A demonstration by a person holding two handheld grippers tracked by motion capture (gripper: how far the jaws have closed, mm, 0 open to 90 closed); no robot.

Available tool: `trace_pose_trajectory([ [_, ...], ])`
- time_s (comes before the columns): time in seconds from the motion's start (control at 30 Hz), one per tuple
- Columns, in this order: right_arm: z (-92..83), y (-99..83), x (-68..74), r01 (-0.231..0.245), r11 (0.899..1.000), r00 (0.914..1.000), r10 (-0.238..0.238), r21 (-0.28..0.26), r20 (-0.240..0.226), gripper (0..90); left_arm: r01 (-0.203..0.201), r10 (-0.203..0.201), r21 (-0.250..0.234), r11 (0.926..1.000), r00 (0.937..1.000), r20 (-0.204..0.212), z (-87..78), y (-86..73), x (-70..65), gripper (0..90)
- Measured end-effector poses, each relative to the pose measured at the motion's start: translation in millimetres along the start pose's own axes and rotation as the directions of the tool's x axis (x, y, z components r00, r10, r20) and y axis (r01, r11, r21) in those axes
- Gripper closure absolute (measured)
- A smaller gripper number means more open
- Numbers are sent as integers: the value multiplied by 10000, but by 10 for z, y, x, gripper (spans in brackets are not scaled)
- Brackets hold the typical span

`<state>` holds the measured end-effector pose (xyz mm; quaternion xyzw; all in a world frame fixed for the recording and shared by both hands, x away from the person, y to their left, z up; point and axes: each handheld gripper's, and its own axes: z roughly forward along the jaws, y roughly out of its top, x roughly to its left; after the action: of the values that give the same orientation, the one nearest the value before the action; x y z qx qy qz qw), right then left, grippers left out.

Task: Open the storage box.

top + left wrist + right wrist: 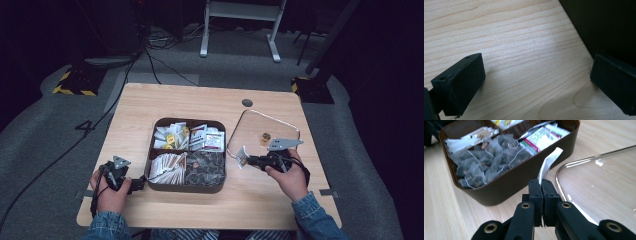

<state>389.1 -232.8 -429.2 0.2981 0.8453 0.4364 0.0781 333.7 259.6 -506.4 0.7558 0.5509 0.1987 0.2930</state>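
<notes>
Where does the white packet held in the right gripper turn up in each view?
High view: white packet right of centre, in the right gripper, between brown box and clear lid.
Right gripper view: centre, rising from the shut jaws.
Left gripper view: not in it.
Shared landmark: the brown box.

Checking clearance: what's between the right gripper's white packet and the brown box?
Only bare table, per the right gripper view; the white packet, pinched in the right gripper, stands just off the brown box wall.

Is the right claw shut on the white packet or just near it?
Shut on it: the right claw has both jaws pressed together, with the white packet pinched between them and sticking up beside the brown box.
</notes>
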Motion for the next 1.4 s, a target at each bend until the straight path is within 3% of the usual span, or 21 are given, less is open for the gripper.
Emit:
trace_pose_trajectory([
  [0.37, 192, -173, -2, -121, 9974, 9996, 139, 706, -239, 876, 4, -4, -4, 10000, 10000, -1, 0, 0, 0, 0],
  [0.67, 228, -258, -14, -370, 9950, 9958, 445, 924, -806, 871, 2, -2, -1, 10000, 10000, 0, 0, 0, 0, 0],
  [1.2, 259, -395, -106, -712, 9857, 9965, 770, 1527, -326, 835, 17, -17, 2, 10000, 10000, 35, 4, 3, 1, 0],
  [1.3, 264, -411, -115, -814, 9827, 9963, 848, 1661, -137, 743, 3, -3, -2, 10000, 10000, 65, 7, 5, 4, 0],
  [1.4, 257, -417, -121, -1180, 9860, 9928, 1145, 1176, 364, 541, 1, -1, 0, 10000, 10000, 65, 7, 6, 5, 0],
])
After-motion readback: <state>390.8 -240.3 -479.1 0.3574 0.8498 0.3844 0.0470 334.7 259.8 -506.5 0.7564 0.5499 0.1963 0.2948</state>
